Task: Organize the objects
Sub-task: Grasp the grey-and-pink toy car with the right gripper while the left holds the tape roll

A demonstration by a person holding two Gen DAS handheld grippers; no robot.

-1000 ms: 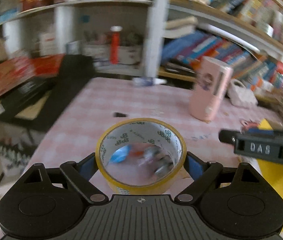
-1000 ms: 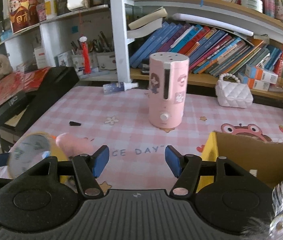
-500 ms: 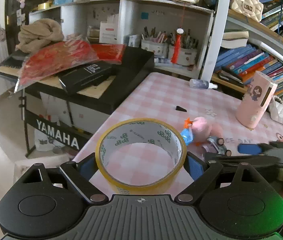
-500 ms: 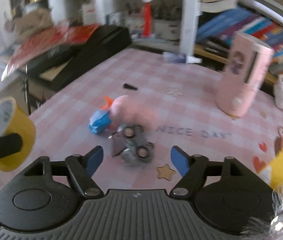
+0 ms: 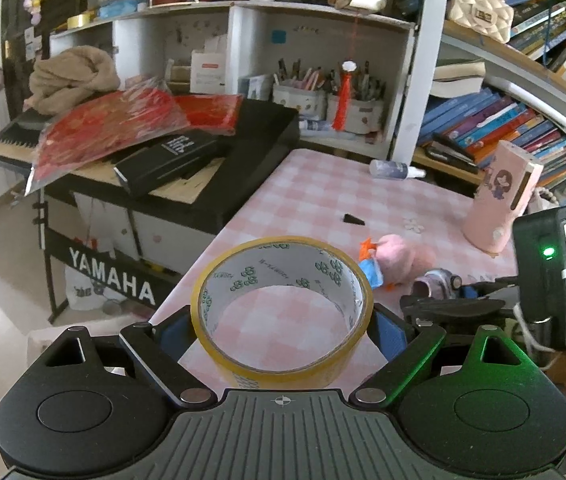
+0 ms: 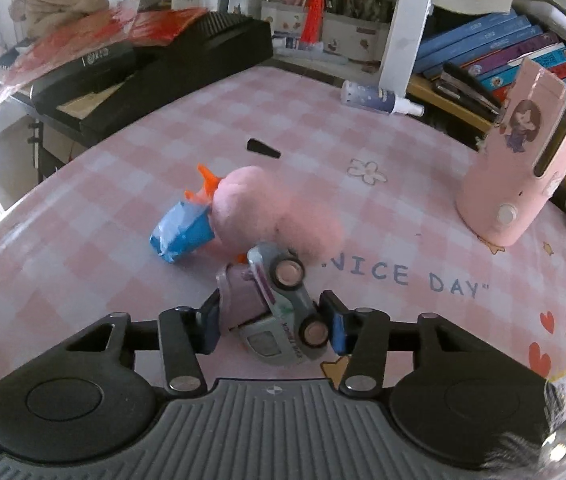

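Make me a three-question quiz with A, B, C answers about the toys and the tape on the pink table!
1. Where is the toy car?
A. Between the right claw's fingers
B. On the bookshelf
C. Inside the tape roll

2. What colour is the tape roll's outside?
A. Green
B. Yellow
C. Purple

3. How is the pink humidifier standing?
A. Lying flat
B. Upside down
C. Upright on the checked tablecloth

Answers:
1 A: the car sits tipped on its side between the blue pads, which have just been closing on it.
2 B: its outer band is yellow in the left claw.
3 C: its base rests on the cloth.
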